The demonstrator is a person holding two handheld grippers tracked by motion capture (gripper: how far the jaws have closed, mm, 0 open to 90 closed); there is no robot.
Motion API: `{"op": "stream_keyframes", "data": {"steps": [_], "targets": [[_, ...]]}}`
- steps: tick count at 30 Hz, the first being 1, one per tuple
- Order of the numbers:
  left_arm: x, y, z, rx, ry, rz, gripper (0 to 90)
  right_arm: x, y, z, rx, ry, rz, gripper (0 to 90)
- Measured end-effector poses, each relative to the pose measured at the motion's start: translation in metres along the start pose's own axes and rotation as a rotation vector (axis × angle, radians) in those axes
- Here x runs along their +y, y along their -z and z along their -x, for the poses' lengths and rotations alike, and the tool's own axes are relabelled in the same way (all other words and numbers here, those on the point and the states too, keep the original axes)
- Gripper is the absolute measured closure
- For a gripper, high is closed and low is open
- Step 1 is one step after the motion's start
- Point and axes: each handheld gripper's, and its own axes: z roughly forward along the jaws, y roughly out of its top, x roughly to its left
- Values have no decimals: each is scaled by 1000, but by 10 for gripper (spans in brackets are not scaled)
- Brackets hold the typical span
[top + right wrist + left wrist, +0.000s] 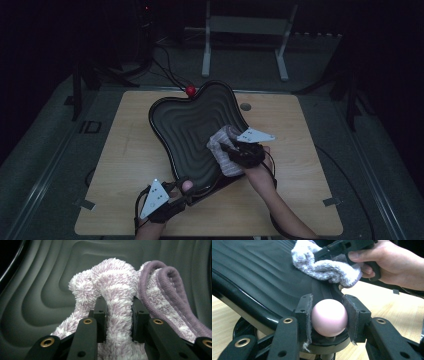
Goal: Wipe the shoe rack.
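The black ridged tray (187,135) lies on the wooden surface (125,165), with its near corner lifted a little. The left hand-held gripper (329,317) is clenched on a pink ball knob (329,317) at the tray's near edge. The right hand-held gripper (117,315) grasps a fold of the fluffy white and purple cloth (117,290) and presses it against the tray's ridged inside, near the tray's right edge

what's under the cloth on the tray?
The fluffy purple-and-white cloth, pinched in the right claw, lies on the black ridged tray. Bare ridges surround it; whatever sits directly beneath the cloth is covered. The left claw grips the tray's pink knob.
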Motion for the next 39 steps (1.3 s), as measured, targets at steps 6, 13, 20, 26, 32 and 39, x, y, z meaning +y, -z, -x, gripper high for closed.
{"op": "stream_keyframes", "data": {"steps": [6, 13, 20, 26, 32, 39], "targets": [[0, 0, 1, 2, 1, -1, 602, -7, 5, -2, 14, 8, -9, 715], [0, 0, 2, 2, 0, -2, 602, -16, 11, -6, 13, 44, -13, 715], [0, 0, 2, 1, -1, -2, 602, -19, 13, -10, -9, 120, -16, 715], [0, 0, 2, -4, -2, -1, 602, -18, 15, -6, 20, 115, -24, 714], [0, 0, 1, -6, 3, 1, 602, -12, 16, -2, 56, 66, -11, 716], [0, 0, 2, -4, 3, 0, 602, 24, 14, -2, 73, 51, 47, 717]]}}
